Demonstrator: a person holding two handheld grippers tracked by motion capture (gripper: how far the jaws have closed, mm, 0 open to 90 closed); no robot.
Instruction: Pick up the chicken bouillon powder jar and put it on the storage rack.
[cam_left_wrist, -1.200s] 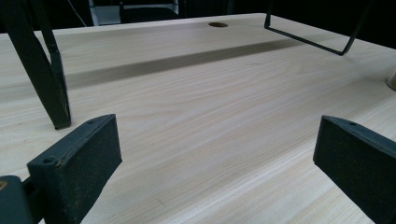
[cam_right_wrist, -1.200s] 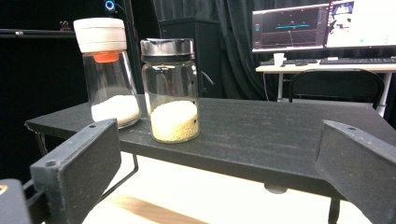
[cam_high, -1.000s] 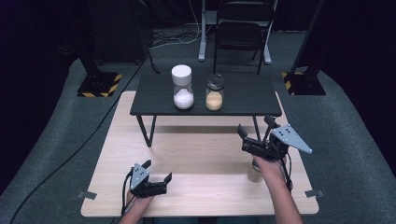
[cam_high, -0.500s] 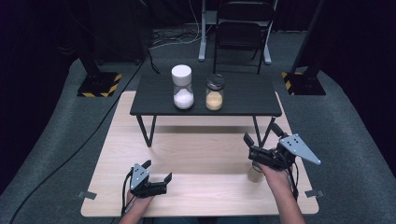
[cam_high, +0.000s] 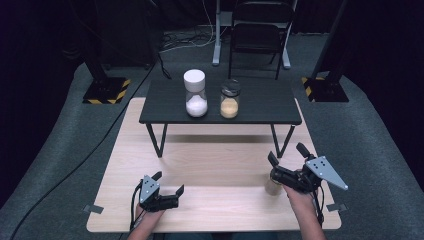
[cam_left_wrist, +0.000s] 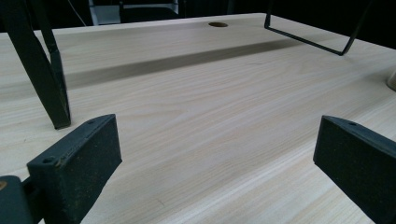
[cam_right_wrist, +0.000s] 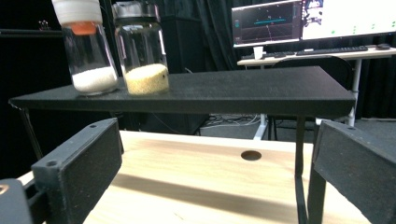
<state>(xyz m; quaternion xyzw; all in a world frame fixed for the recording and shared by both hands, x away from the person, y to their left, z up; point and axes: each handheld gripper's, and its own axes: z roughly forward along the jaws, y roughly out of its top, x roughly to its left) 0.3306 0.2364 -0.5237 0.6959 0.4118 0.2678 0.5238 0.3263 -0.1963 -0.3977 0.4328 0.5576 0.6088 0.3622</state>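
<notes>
Pale wood runs under both my claws. My right claw (cam_high: 284, 161) hovers with its jaws spread wide and empty near the table's (cam_high: 220, 165) right front corner, just above a small tan cup (cam_high: 273, 186), or so it seems; the view is blurred. I judge I am only approaching: next I must dip and straddle it. My left claw (cam_high: 169, 184) rests released by the front edge.

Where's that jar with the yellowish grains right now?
In the high view, the jar of yellowish grains stands on the small black table, just right of the white-capped jar.
</notes>
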